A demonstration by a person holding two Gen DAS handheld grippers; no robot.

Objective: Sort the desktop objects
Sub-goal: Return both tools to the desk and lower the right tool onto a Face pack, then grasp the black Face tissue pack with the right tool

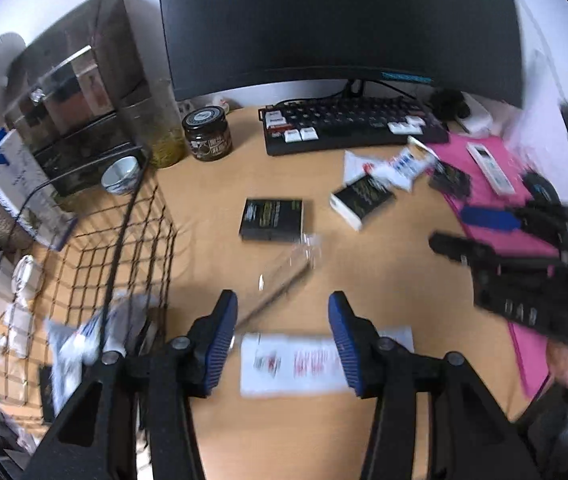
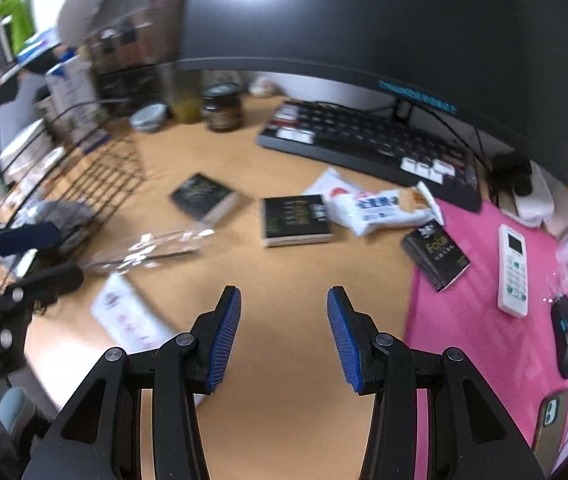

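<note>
Both my tongs hung empty over the desk (image 2: 291,420), left gripper (image 1: 284,344) wide above the white leaflet (image 1: 291,364), right gripper (image 2: 284,336) parted over bare wood, since black boxes (image 1: 272,219), snack packet (image 2: 379,204) and cellophane (image 2: 156,246) lay unsorted beside the wire basket (image 1: 124,248)

Dark monitor (image 1: 339,20) – black keyboard (image 1: 347,124) beneath, on wooden desk (image 1: 383,264)
</note>
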